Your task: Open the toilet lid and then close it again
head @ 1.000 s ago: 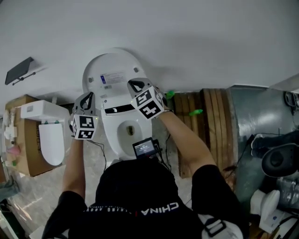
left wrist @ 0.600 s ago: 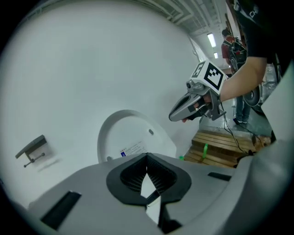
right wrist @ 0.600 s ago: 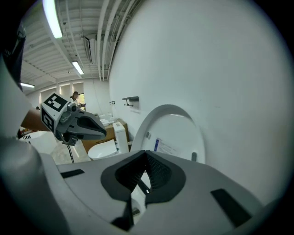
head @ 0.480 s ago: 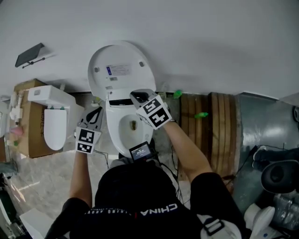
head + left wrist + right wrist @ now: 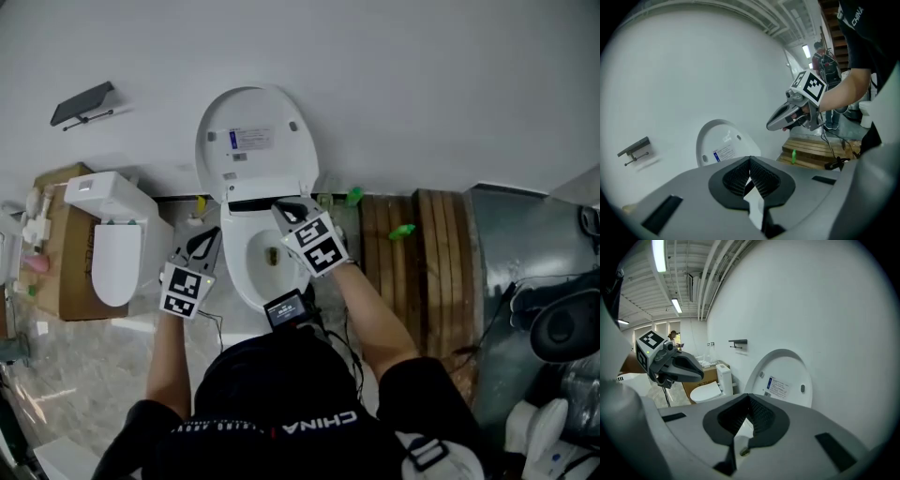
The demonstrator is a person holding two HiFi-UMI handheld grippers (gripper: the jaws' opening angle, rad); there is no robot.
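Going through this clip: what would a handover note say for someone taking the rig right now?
Left claw: shut, empty, beside the bowl on its left.
Right claw: shut, empty, over the bowl's right rear, not on the lid.
Lid: fully up, standing against the wall.
Done: lid opened.
Left: take the lid and bring it down onto the bowl.
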